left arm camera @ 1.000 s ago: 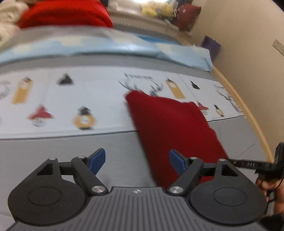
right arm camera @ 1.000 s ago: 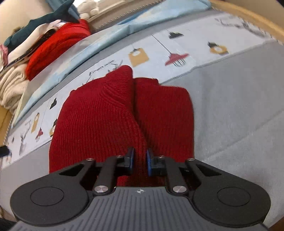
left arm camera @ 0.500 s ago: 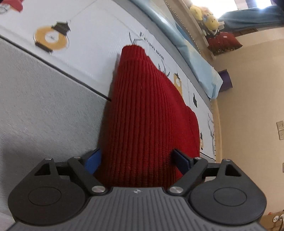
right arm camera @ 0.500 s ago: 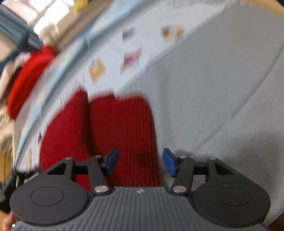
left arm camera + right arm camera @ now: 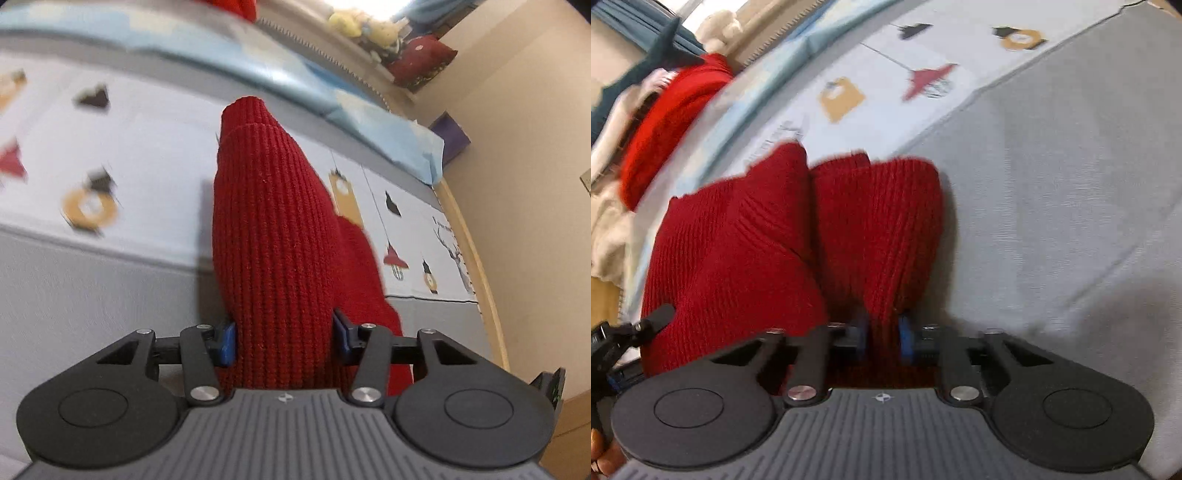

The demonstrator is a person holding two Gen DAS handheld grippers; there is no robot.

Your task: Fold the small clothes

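Observation:
A dark red ribbed knit garment [image 5: 273, 236] lies on the grey bed cover, partly folded, with a raised fold running away from the camera. My left gripper [image 5: 283, 341] is shut on this thick fold, blue pads pressed on both sides. In the right wrist view the same garment [image 5: 746, 236] shows two humps. My right gripper [image 5: 882, 338] is shut on the near edge of the right hump, which bunches between the pads. The left gripper's tip [image 5: 635, 328] shows at the garment's left edge.
A white printed sheet [image 5: 110, 155] with lamp motifs lies behind the garment, then a light blue blanket [image 5: 295, 77]. A pile of clothes with a bright red sweater [image 5: 672, 110] sits at the far left. A beige wall [image 5: 524, 147] and the wooden bed edge lie right.
My left gripper came down onto the garment's left fold and closed on it. My right gripper opened, shifted to the right hump, and closed on its near edge.

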